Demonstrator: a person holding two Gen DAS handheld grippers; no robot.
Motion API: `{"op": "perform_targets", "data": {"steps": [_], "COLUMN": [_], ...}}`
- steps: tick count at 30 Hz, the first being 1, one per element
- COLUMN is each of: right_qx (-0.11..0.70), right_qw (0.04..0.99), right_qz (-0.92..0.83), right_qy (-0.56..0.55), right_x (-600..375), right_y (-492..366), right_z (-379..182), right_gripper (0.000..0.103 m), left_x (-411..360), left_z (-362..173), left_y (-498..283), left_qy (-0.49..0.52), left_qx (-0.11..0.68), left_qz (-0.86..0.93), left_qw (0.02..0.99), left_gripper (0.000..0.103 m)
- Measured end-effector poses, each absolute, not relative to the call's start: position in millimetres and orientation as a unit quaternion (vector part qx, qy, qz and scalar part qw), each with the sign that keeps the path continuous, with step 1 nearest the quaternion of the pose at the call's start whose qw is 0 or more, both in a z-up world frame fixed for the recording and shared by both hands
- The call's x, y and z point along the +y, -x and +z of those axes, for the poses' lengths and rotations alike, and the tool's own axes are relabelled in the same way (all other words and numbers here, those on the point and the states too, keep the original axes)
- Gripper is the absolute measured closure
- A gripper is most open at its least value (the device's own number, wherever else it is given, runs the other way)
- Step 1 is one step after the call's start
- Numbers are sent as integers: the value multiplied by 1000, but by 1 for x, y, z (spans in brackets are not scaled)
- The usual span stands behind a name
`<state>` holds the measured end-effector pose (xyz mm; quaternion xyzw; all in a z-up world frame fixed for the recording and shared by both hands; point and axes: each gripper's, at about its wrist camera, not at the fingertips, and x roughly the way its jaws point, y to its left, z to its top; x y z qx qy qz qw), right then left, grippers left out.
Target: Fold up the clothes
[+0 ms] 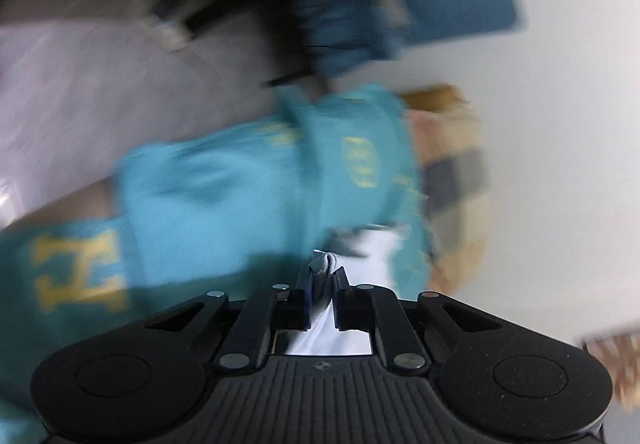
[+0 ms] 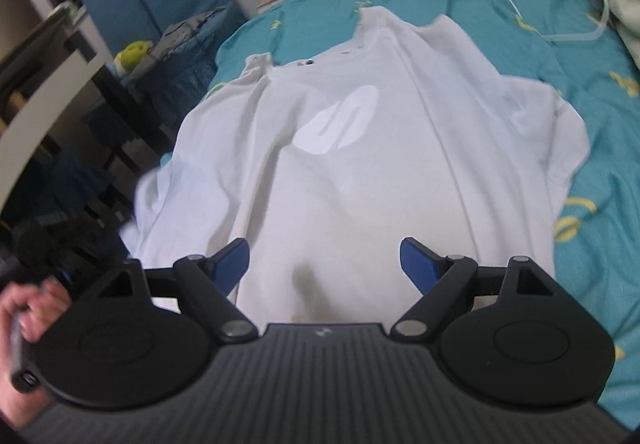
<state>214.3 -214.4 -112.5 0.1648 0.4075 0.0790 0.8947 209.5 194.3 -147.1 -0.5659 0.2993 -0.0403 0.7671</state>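
currently the white cotton t-shirt (image 2: 344, 148) lies spread on the teal patterned bed sheet (image 2: 592, 148). left hand-held gripper (image 1: 323, 276) pinches a fabric edge; right hand-held gripper (image 2: 324, 260) hovers released. keep the pinched edge taut while lifting.

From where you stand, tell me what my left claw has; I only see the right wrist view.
Observer: The left claw is shut on a bunched bit of the white T-shirt.
Operator: Report what lies ahead of it.
Observer: The teal bedsheet with yellow letters, heavily blurred.
Operator: Say what sits beyond that sheet.
Observer: A checked pillow against the white wall, with a blue chair farther off.
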Motion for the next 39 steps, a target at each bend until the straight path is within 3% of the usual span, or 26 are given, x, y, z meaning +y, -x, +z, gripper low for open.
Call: {"op": "perform_targets", "data": {"steps": [8, 13, 17, 19, 22, 23, 29, 36, 38, 39], "right_qx": [397, 409, 416, 415, 415, 416, 413, 416, 417, 417], "right_qw": [905, 900, 896, 896, 895, 895, 893, 890, 888, 888], "right_qz": [76, 53, 50, 51, 51, 50, 54, 61, 64, 66], "right_qy": [-132, -141, -149, -148, -153, -156, -169, -179, -181, -181], "right_x": [-203, -211, -212, -211, -213, -214, -216, -214, -213, -213], "right_y": [-223, -227, -227, -226, -224, -224, -220, -223, -224, -224], "right_z": [-114, -122, -126, -125, -124, -123, -118, -120, -122, -123], "right_gripper": [19, 19, 19, 19, 19, 19, 19, 19, 19, 19], "left_x": [109, 59, 57, 65, 79, 84, 121, 132, 130, 128], "left_z": [-114, -140, -154, -153, -152, -152, -166, -181, -185, -187], "left_y": [-224, -221, -218, -217, -216, -217, -225, -265, -275, -277], "left_qy": [401, 330, 329, 358, 403, 418, 488, 483, 475, 472], "left_qx": [325, 404, 419, 411, 394, 387, 362, 337, 340, 341], "left_qz": [-210, -235, -229, -222, -206, -197, -118, -111, -107, -104], "left_qw": [830, 820, 815, 809, 800, 798, 785, 800, 805, 806], "left_gripper": [96, 95, 93, 86, 55, 50, 44, 58, 83, 88]}}
